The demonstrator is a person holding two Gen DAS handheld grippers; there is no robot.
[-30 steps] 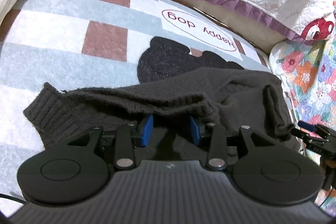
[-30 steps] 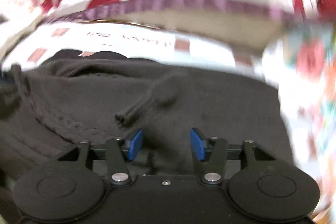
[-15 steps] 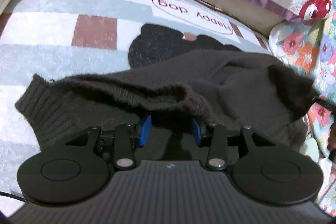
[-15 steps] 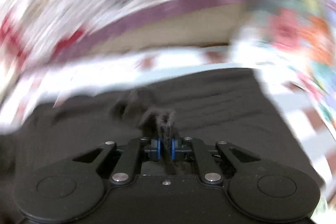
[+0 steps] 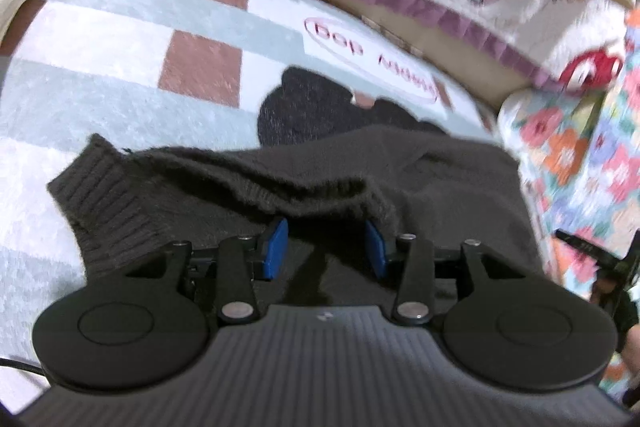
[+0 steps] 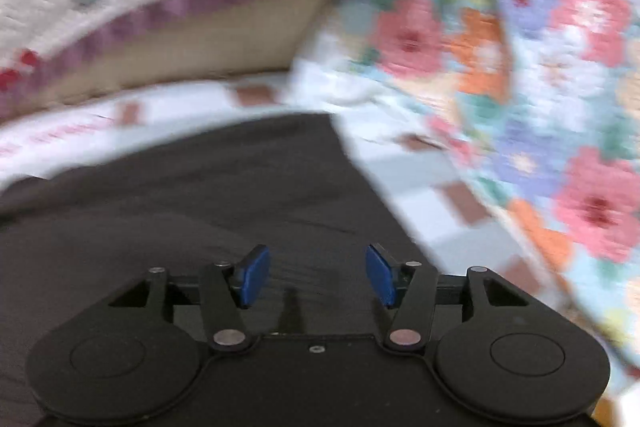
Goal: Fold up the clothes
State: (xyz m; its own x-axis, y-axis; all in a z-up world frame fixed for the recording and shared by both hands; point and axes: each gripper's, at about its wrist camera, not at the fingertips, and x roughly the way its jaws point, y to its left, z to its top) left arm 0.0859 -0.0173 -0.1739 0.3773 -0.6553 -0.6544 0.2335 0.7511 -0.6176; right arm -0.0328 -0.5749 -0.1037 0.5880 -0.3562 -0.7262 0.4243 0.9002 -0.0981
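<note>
Both hand-held grippers, left [image 5: 326, 247] and right [image 6: 318, 277], hover released over the dark sweater [image 5: 440, 195].

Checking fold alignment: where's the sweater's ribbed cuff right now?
Left wrist view: the ribbed cuff lies flat on the checked rug, left of the open left gripper, at the sweater's left end.
</note>
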